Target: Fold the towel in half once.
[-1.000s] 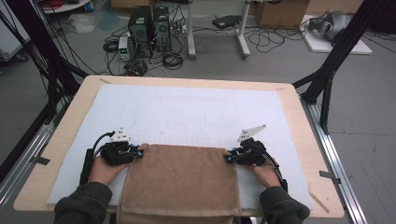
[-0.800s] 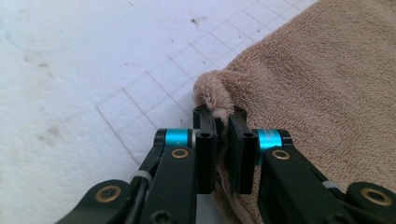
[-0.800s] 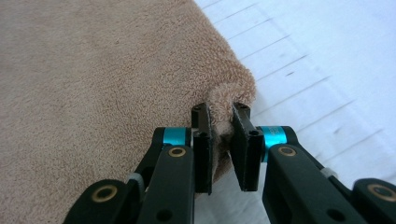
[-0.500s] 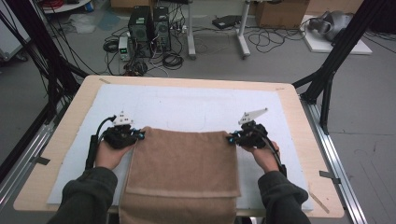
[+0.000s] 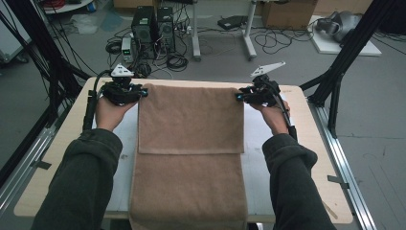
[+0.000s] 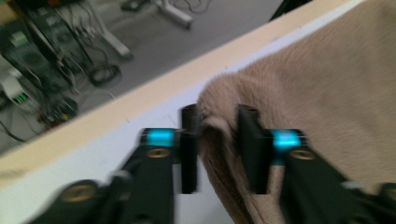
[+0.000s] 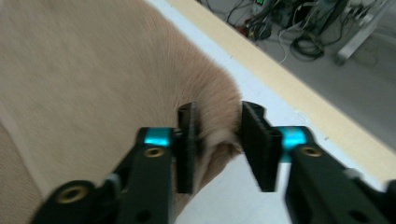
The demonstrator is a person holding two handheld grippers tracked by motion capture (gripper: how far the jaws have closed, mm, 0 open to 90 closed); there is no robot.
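Observation:
A brown towel [image 5: 191, 124] runs down the middle of the table, its far part doubled over the near part. My left gripper [image 5: 143, 93] is at its far left corner and my right gripper [image 5: 238, 97] at its far right corner. In the left gripper view the jaws of the left gripper [image 6: 217, 140] have just been opening, and the towel [image 6: 327, 84] corner still bulges between them. The right gripper [image 7: 217, 140] has likewise been opening; the towel [image 7: 84, 70] corner rests against one jaw, with a gap to the other.
A white mat [image 5: 122, 139] covers the wooden table [image 5: 67, 143]. Black frame posts [image 5: 335, 81] stand at the far corners, and metal rails [image 5: 342, 158] run along both sides. Computer towers [image 5: 153, 26] and cables lie on the floor beyond the far edge.
Both hands have moved from the near part of the table up and toward its far edge. They drew the towel's edge with them, so the towel now stretches across the table.

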